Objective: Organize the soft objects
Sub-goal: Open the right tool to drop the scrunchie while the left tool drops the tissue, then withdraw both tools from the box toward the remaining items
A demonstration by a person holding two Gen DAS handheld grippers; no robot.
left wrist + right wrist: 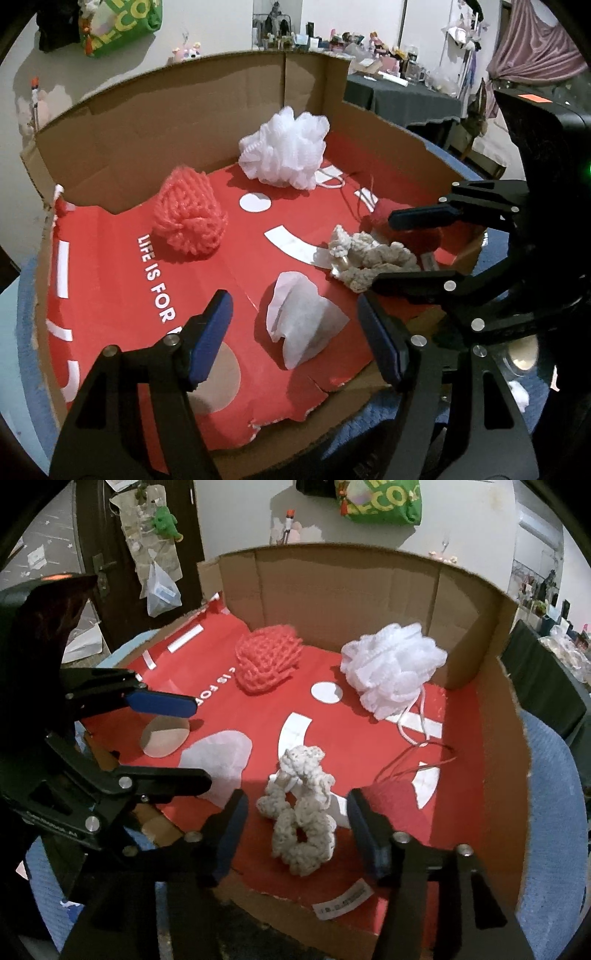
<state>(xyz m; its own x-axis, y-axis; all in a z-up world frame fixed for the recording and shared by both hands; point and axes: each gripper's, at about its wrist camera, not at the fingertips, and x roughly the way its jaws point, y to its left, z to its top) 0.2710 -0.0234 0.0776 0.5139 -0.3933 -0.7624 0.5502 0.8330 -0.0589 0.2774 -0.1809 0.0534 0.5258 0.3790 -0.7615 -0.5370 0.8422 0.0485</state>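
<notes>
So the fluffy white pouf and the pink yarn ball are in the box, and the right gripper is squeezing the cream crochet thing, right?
Not quite. In the right wrist view the right gripper is open, its pads standing clear on either side of the cream crochet thing, not squeezing it. The rest holds: the white pouf and pink yarn ball are in the box.

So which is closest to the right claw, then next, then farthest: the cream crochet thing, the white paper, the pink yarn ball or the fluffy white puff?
In the right claw's own view:
1. Cream crochet thing, between the open jaws.
2. White paper, just beyond, to the left.
3. Pink yarn ball and fluffy white puff, both at the box's back; too close to call.
</notes>
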